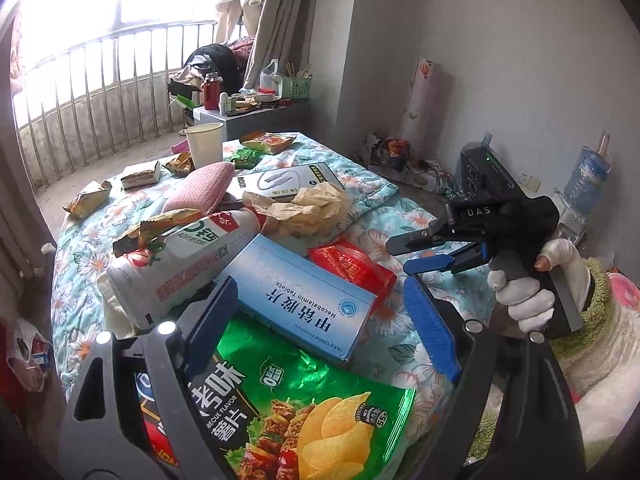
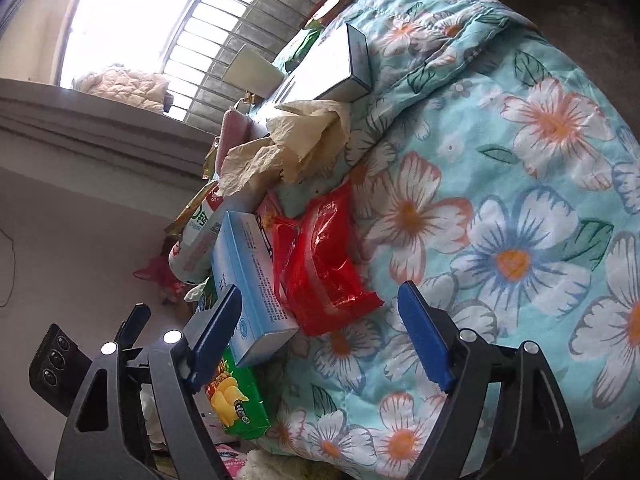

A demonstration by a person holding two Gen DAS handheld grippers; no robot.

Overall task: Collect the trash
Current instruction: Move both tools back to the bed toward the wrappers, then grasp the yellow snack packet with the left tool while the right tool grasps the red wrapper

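Observation:
Trash lies on a floral quilt [image 1: 384,196]: a green chip bag [image 1: 304,408], a light blue tablet box [image 1: 300,296], a red wrapper [image 1: 352,264], a white drink bottle [image 1: 180,264] and crumpled beige paper [image 1: 312,204]. My left gripper [image 1: 320,320] is open, its jaws standing over the chip bag and the blue box. My right gripper [image 2: 320,328] is open and empty above the quilt [image 2: 500,200], with the red wrapper [image 2: 320,268] and the blue box [image 2: 248,276] between and just ahead of its jaws. It also shows in the left wrist view [image 1: 416,252], held by a gloved hand.
Farther on the quilt lie a pink cloth [image 1: 200,192], a white paper cup [image 1: 204,144], a grey product box [image 1: 288,180] and several snack wrappers [image 1: 88,200]. A cluttered side table [image 1: 248,112] stands beyond, a railing [image 1: 100,92] behind. A plastic bag [image 1: 28,356] hangs at the left.

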